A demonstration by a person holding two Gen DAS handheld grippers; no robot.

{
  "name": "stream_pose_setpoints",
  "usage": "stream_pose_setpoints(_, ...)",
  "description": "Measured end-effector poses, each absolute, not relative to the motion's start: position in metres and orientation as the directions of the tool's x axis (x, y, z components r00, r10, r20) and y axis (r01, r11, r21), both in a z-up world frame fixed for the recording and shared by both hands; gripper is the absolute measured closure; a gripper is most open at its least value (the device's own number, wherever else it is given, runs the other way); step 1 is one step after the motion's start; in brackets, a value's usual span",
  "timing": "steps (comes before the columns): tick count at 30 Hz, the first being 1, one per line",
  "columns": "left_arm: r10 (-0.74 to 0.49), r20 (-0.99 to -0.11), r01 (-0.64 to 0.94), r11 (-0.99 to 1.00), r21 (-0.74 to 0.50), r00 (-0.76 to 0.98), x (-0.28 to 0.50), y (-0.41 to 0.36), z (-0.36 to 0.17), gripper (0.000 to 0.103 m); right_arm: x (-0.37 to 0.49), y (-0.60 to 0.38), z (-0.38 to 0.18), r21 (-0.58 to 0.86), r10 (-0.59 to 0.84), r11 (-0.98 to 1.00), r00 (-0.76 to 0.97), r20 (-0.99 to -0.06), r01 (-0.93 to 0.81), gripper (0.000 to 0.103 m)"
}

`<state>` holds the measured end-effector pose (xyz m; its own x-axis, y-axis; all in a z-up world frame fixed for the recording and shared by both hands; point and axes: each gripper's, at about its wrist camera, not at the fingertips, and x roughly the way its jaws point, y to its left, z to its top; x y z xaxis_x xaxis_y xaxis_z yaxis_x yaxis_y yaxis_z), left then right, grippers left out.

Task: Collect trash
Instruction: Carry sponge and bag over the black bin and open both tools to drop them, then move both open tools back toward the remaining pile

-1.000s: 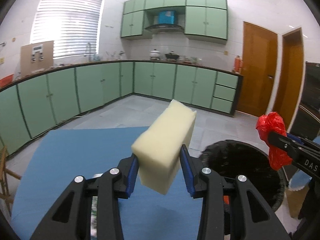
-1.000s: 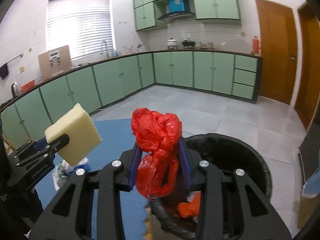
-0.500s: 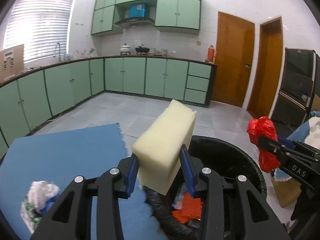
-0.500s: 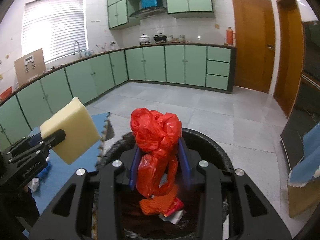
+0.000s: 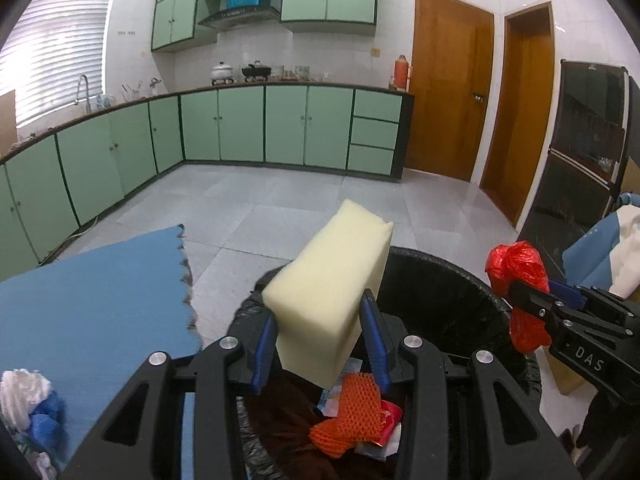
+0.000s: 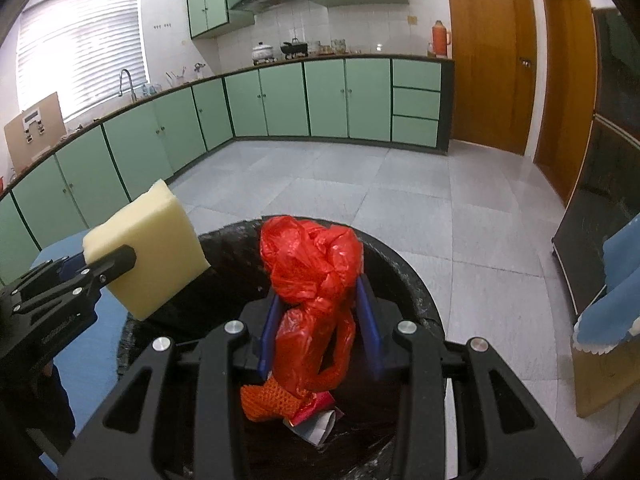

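Note:
My left gripper [image 5: 320, 328] is shut on a pale yellow foam block [image 5: 328, 292] and holds it over the near rim of a black bin [image 5: 440, 288] lined with a black bag. My right gripper [image 6: 320, 320] is shut on a crumpled red plastic bag [image 6: 312, 276] and holds it over the bin [image 6: 404, 280]. Inside the bin lie an orange foam net [image 5: 352, 416] and some wrappers. The right gripper also shows in the left wrist view [image 5: 532, 300] at the bin's right side. The left gripper with the foam block [image 6: 148, 248] shows at the left of the right wrist view.
A blue mat [image 5: 88, 304] lies left of the bin, with a white and blue wad of trash [image 5: 28, 404] on it. Green kitchen cabinets [image 5: 248, 128] line the far walls. A black cabinet [image 5: 580, 168] and a blue cloth [image 6: 616, 280] stand at the right.
Both grippers have moved right from over the blue mat to over the black bin, each still holding its piece of trash.

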<state>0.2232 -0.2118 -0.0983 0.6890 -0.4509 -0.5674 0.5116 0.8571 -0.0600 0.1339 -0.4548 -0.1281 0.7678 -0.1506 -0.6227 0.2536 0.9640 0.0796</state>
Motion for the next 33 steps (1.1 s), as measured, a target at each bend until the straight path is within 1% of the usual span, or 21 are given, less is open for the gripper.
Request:
stream_pose_setpoints(3,-0.454,-0.585,0.522,0.851,-0.059,0.673,0.228,-0.223,-0.103,0.062,0.140,-0.458,-0.133,0.078,-0.149,0.964,0.758,-0.635,0.255,0.065)
stream_pose_setpoints(5,-0.458,-0.594,0.527,0.848,-0.066,0.661,0.231,-0.227,-0.105,0.059,0.141,-0.460,-0.137,0.076,-0.154,0.963,0.753,-0.639,0.260,0.049)
stream_pose_setpoints(6,-0.459,-0.596,0.526,0.847,-0.071,0.659,0.232,-0.227,-0.105,0.051,0.141,-0.461,-0.138,0.071,-0.163,0.960,0.751,-0.640,0.269,0.039)
stream_pose_setpoints(7,-0.460,-0.594,0.524,0.848,-0.076,0.659,0.233,-0.226,-0.104,0.047,0.143,-0.463,-0.137,0.068,-0.171,0.959,0.752,-0.636,0.275,0.038)
stream_pose_setpoints(8,-0.457,-0.593,0.520,0.851,-0.075,0.663,0.233,-0.224,-0.103,0.046,0.142,-0.463,-0.137,0.066,-0.175,0.958,0.754,-0.633,0.279,0.038)
stream_pose_setpoints(10,-0.455,-0.590,0.514,0.854,-0.077,0.667,0.236,-0.220,-0.100,0.041,0.139,-0.463,-0.137,0.068,-0.187,0.954,0.753,-0.631,0.293,0.026)
stream_pose_setpoints(11,-0.452,-0.587,0.510,0.857,-0.077,0.671,0.237,-0.218,-0.099,0.040,0.136,-0.463,-0.136,0.071,-0.193,0.951,0.755,-0.626,0.302,0.025)
stream_pose_setpoints(13,-0.445,-0.578,0.495,0.865,-0.079,0.684,0.236,-0.209,-0.093,0.035,0.131,-0.464,-0.133,0.088,-0.192,0.947,0.763,-0.618,0.310,0.012)
stream_pose_setpoints(14,-0.442,-0.572,0.489,0.869,-0.081,0.691,0.237,-0.204,-0.090,0.033,0.128,-0.463,-0.131,0.102,-0.194,0.942,0.769,-0.609,0.318,0.012)
stream_pose_setpoints(16,-0.434,-0.555,0.474,0.877,-0.079,0.710,0.235,-0.190,-0.082,0.027,0.124,-0.462,-0.124,0.126,-0.190,0.937,0.776,-0.601,0.327,0.011)
stream_pose_setpoints(22,-0.387,-0.503,0.425,0.904,-0.042,0.773,0.220,-0.139,-0.056,0.022,0.114,-0.437,-0.100,0.164,-0.167,0.937,0.810,-0.562,0.307,0.009)
stream_pose_setpoints(25,-0.353,-0.487,0.388,0.921,-0.032,0.799,0.210,-0.110,-0.047,0.022,0.112,-0.412,-0.090,0.169,-0.135,0.949,0.831,-0.540,0.265,0.009)
stream_pose_setpoints(33,-0.194,-0.453,0.214,0.977,-0.008,0.870,0.187,-0.016,-0.037,0.022,0.120,-0.336,-0.079,0.156,-0.041,0.977,0.854,-0.519,0.142,0.009)
